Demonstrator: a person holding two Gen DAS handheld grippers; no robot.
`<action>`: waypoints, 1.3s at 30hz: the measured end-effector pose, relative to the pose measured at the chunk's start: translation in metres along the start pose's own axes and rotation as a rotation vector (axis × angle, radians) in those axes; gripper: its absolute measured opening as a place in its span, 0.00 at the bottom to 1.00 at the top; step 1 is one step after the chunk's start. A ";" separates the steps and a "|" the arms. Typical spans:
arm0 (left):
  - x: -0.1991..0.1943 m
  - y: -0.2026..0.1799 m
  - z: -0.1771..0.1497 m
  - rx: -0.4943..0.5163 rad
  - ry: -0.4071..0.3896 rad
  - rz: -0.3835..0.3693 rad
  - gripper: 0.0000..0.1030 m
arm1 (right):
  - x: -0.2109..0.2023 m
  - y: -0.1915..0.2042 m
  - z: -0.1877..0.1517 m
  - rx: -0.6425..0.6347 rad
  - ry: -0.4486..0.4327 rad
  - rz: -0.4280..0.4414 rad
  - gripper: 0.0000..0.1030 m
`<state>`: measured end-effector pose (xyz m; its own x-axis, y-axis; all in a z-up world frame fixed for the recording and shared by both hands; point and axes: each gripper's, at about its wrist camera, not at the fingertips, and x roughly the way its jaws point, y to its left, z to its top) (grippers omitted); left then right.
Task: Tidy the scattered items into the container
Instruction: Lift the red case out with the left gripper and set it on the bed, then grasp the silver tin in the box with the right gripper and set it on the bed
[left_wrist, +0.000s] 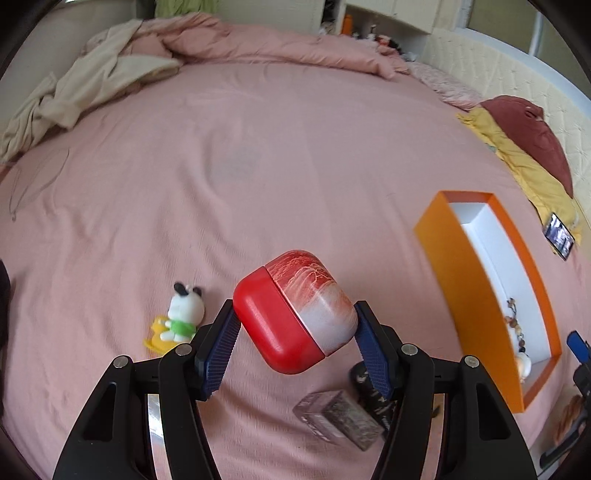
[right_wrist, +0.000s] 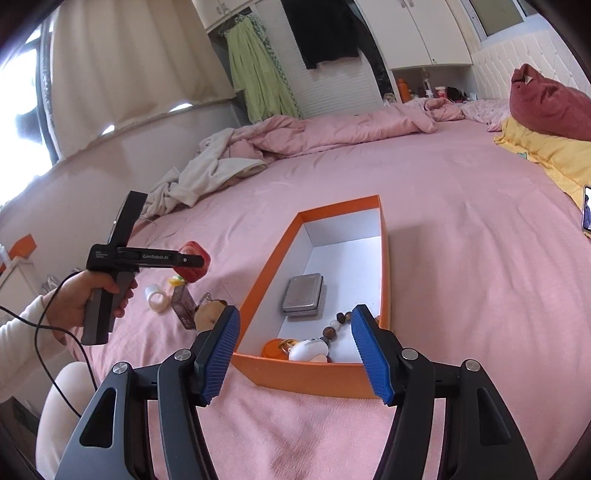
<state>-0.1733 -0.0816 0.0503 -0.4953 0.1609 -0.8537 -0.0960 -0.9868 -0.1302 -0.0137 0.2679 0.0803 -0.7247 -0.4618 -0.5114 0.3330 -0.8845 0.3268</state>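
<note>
The left tongs (left_wrist: 295, 332) pinch a red earbud case (left_wrist: 295, 314) across its smooth, rounded flanks; it looks light, rigid, slippery. The right tongs (right_wrist: 295, 354) stand spread, empty, above the orange box (right_wrist: 314, 373).

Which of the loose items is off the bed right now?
The red case, clamped between the left gripper's pads. The panda toy and the grey block lie on the sheet.

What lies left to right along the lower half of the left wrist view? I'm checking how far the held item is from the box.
Toy dog figurine → red case held in the left gripper → orange box → phone.
</note>
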 end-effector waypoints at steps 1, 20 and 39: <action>0.002 0.004 -0.004 -0.025 0.011 0.001 0.61 | 0.000 0.000 -0.001 0.000 0.004 -0.002 0.60; -0.083 0.005 -0.045 0.000 -0.230 -0.035 0.62 | 0.075 0.024 0.049 -0.114 0.327 -0.109 0.61; -0.088 -0.007 -0.079 0.026 -0.187 -0.107 0.62 | 0.191 0.007 0.055 -0.210 0.759 -0.183 0.53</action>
<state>-0.0611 -0.0901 0.0869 -0.6325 0.2674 -0.7270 -0.1778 -0.9636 -0.1998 -0.1829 0.1776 0.0285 -0.1961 -0.1612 -0.9672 0.4099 -0.9096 0.0685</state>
